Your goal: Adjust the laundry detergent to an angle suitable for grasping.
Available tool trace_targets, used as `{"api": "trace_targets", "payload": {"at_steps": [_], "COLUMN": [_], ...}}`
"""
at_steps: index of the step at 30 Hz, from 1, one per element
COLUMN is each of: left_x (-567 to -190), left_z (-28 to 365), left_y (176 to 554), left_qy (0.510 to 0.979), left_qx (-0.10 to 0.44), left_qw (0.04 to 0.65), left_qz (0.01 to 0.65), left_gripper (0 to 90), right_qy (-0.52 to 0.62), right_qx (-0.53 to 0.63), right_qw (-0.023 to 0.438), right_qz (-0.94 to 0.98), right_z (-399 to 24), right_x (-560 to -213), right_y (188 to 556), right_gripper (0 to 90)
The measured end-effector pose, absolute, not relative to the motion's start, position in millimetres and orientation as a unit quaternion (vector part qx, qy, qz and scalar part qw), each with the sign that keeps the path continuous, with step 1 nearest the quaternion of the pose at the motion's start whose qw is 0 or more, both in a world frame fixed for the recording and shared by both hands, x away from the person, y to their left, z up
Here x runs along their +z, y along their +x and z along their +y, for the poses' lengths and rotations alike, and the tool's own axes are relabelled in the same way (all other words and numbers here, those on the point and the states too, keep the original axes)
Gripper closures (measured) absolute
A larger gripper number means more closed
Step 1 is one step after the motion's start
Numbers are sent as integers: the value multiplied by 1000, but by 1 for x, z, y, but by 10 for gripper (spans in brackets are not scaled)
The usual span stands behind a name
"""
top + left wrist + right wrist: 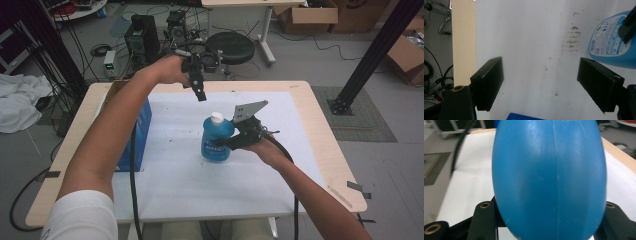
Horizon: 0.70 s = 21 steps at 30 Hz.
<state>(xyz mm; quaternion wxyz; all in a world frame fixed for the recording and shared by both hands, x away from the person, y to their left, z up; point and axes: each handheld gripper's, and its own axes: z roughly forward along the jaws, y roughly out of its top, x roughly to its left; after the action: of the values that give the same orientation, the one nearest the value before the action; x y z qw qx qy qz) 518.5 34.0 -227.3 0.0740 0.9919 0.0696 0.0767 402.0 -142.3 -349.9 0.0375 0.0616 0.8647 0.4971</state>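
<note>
the blue bottle (217, 139) with its white cap (217, 118) stood upright near the middle of the white mat (165, 175) that covered the wooden table (320, 130). the right gripper (231, 142) came in level from the bottle's right side, and its jaws were clamped on the bottle's body; in the right gripper view the blue bottle (550, 177) sat wedged between the two black jaws, close up against the camera. that low, sideways grip looked meant to steady the bottle and keep it from turning or tipping, leaving the cap free from above.

the left gripper (200, 95) hung above the far part of the mat, pointing down, beyond the bottle and apart from it. its jaws stood spread with nothing between them; in the left gripper view only the speckled mat lay in the gap, with the bottle's label (610, 41) off to one side and the tip of the other gripper across it. held wide and high like that, it seemed ready to come down over the cap, probably to twist it off while the right hand braced the bottle.

a blue box (135, 137) stood at the left edge of the mat, well apart from the bottle, out of the way of both hands.
</note>
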Motion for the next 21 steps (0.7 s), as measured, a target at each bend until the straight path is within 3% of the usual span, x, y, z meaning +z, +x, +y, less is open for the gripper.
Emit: {"api": "trace_targets", "payload": {"at_steps": [21], "left_x": [-226], "left_z": [35], "left_y": [516], "left_qy": [991], "left_qx": [79], "left_qw": [77], "left_qz": [70], "left_gripper": [220], "right_qy": [-25], "right_qx": [486], "right_qw": [-38], "right_qz": [873], "right_z": [-134], "right_x": [-357], "right_y": [387], "right_gripper": [439]}}
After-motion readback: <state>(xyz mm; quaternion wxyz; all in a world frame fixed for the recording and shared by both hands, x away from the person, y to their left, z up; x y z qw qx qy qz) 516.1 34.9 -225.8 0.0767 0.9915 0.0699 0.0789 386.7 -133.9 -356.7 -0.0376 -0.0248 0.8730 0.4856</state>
